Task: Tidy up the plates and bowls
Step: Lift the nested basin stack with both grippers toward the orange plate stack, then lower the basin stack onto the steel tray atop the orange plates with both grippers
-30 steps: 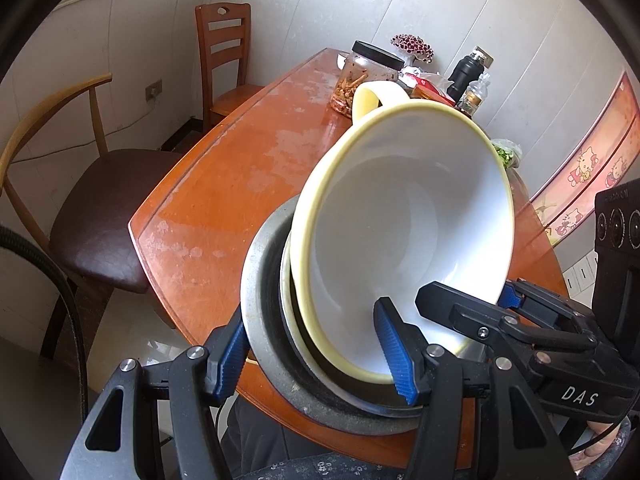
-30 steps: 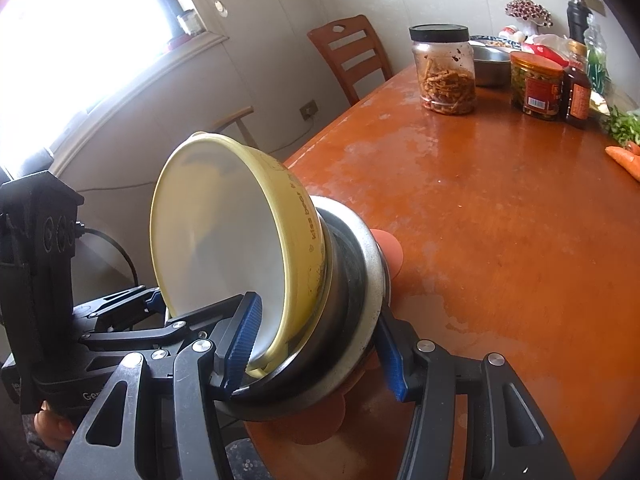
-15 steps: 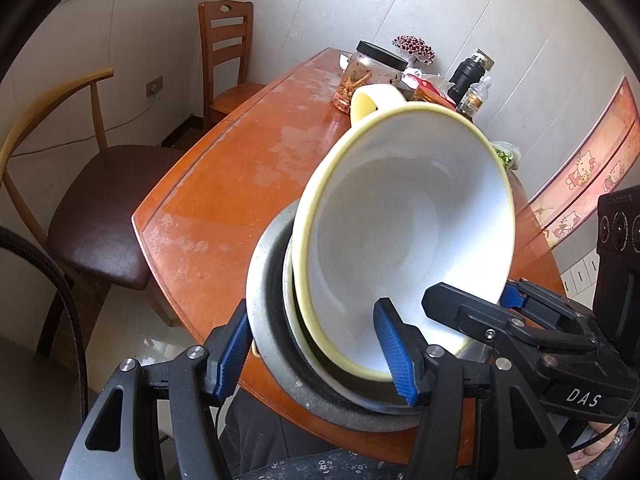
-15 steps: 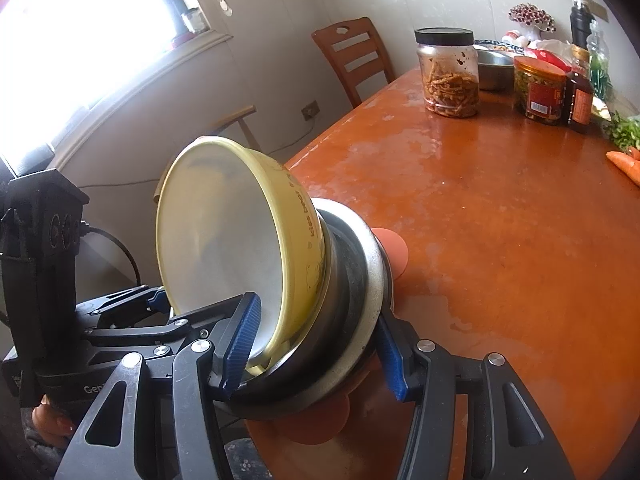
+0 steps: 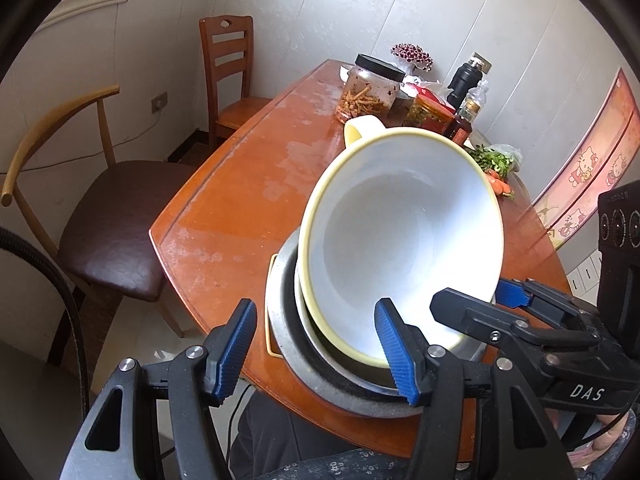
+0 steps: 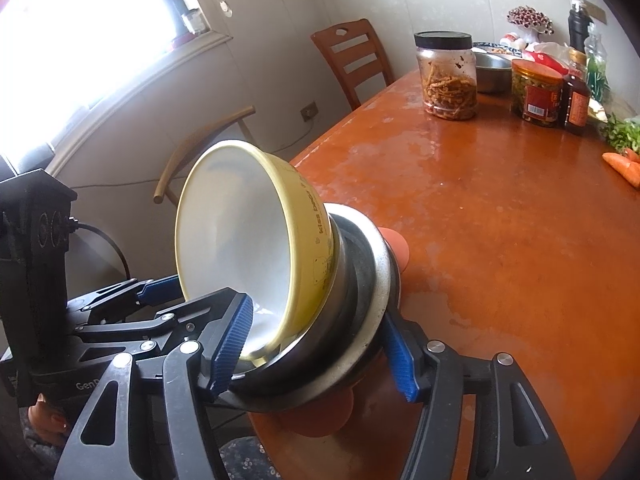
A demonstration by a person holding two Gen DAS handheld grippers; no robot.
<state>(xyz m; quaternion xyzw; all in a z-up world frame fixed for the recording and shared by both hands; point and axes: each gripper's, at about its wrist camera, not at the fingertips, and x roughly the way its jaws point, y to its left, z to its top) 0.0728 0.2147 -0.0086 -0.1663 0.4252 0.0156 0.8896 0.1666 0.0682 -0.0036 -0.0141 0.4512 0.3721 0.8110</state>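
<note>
A stack of dishes is held tilted above the near edge of the orange table: a yellow bowl with a white inside nests in steel bowls and a wide grey metal plate. My left gripper has its jaws around the stack's rim, one pad inside the bowl, one outside the plate. My right gripper clamps the same stack from the other side. Each gripper shows in the other's view. An orange coaster lies under the stack.
At the far end stand a jar of dried strips, a red-labelled jar, sauce bottles, a steel bowl, greens and carrots. A brown-seat chair and a wooden chair stand left of the table.
Both grippers have lifted and drawn the stack back a little toward the near table edge. The grip and tilt look unchanged.
</note>
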